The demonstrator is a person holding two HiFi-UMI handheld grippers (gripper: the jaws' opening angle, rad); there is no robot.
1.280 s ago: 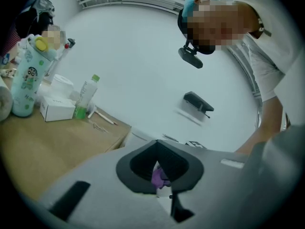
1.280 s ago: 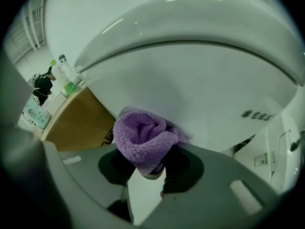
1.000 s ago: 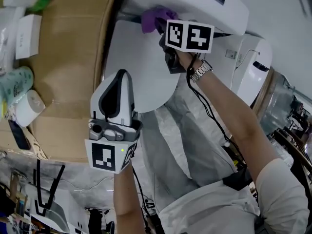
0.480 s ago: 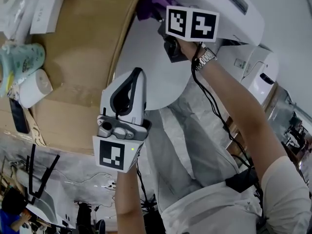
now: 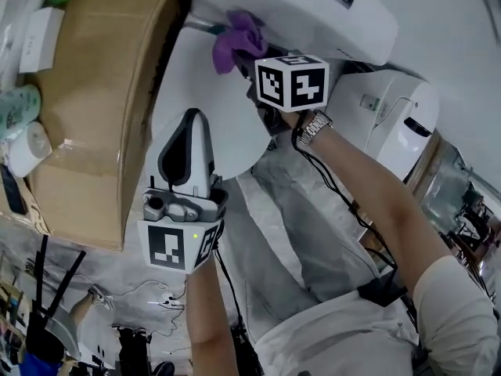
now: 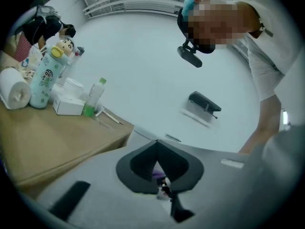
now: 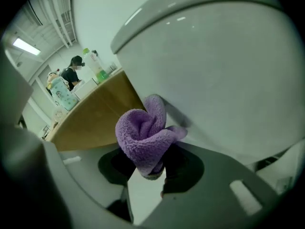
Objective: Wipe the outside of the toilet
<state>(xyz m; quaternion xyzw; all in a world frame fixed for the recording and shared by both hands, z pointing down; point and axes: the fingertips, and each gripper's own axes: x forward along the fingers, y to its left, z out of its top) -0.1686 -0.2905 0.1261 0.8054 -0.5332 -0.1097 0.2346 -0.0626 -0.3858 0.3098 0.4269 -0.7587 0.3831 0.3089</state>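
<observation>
Jaws of our right gripper (image 7: pixel 151 171) are clamped on a purple cloth (image 7: pixel 145 137), which bulges out in a soft fold beyond the tips. We've got the cloth pressed against the white outer wall of the toilet (image 7: pixel 219 85), just under an overhanging rim. In the head view it sits where the lid (image 5: pixel 235 108) meets the tank (image 5: pixel 297 18), on the side nearest the table (image 5: pixel 94 92).

Our left gripper (image 5: pixel 193 120) has its jaws closed w/ nothing btw. them, only a thin sliver of gap below the tips. It hangs over the front part of the lid, well apart from the cloth.

On the wooden table beside the toilet: a paper roll (image 6: pixel 14 92), a patterned bottle (image 6: pixel 47 75), a small white box (image 6: pixel 69 106) & a green-capped drink bottle (image 6: pixel 93 97). A watch (image 5: pixel 311 128) shows on our right wrist.
</observation>
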